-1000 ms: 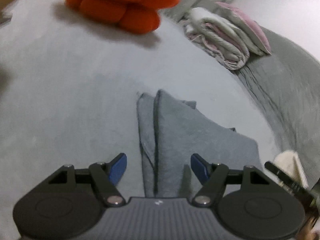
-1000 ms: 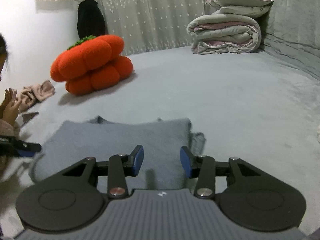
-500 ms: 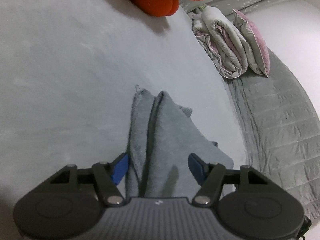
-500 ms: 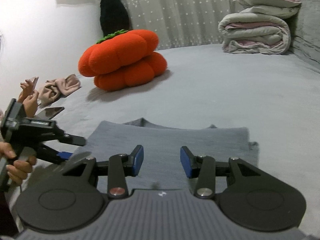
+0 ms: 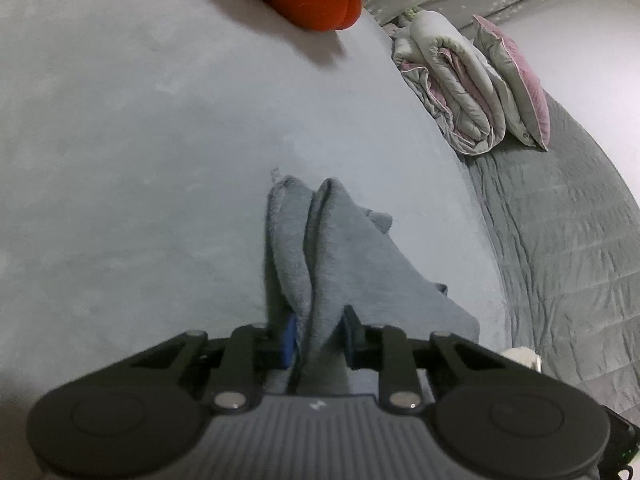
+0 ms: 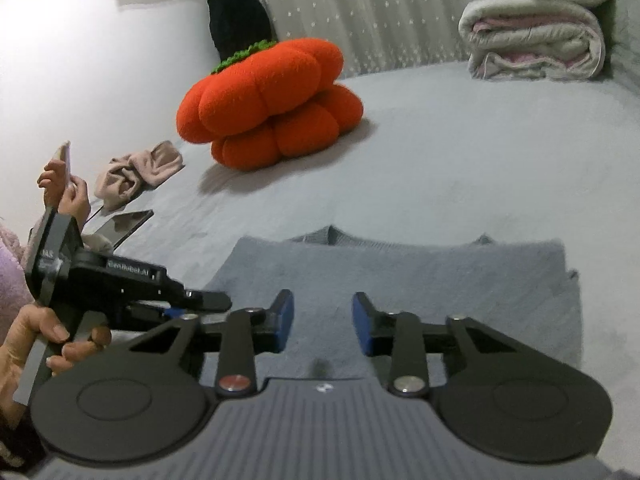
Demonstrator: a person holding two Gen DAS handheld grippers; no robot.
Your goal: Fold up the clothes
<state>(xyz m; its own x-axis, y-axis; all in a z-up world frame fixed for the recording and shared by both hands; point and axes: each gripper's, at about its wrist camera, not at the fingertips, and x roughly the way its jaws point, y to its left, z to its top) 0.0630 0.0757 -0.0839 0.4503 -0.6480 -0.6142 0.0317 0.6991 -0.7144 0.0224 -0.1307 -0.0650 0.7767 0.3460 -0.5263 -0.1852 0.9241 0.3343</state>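
Note:
A grey sweater (image 6: 420,276) lies folded flat on the pale grey bed. In the left wrist view its near edge (image 5: 344,264) rises in two ridges into my left gripper (image 5: 318,338). Those jaws are closing, and the blue pads (image 5: 289,340) press the bunched cloth from both sides. The left gripper (image 6: 212,304) also shows in the right wrist view, held by a hand at the sweater's left edge. My right gripper (image 6: 323,322) hovers over the sweater's near edge. Its jaws are closing with a gap between them, and no cloth is pinched there.
An orange pumpkin cushion (image 6: 272,104) sits at the back of the bed, with a black object (image 6: 238,16) behind it. A rolled quilt (image 6: 532,44) and a pillow (image 5: 516,80) lie at the far right. At the left are a pink cloth (image 6: 136,176), a dark tablet (image 6: 124,224) and another person's hands (image 6: 64,188).
My left jaws have closed in from wide apart onto the sweater's raised edge. The right jaws have narrowed a little, and the left gripper has come further into the right wrist view.

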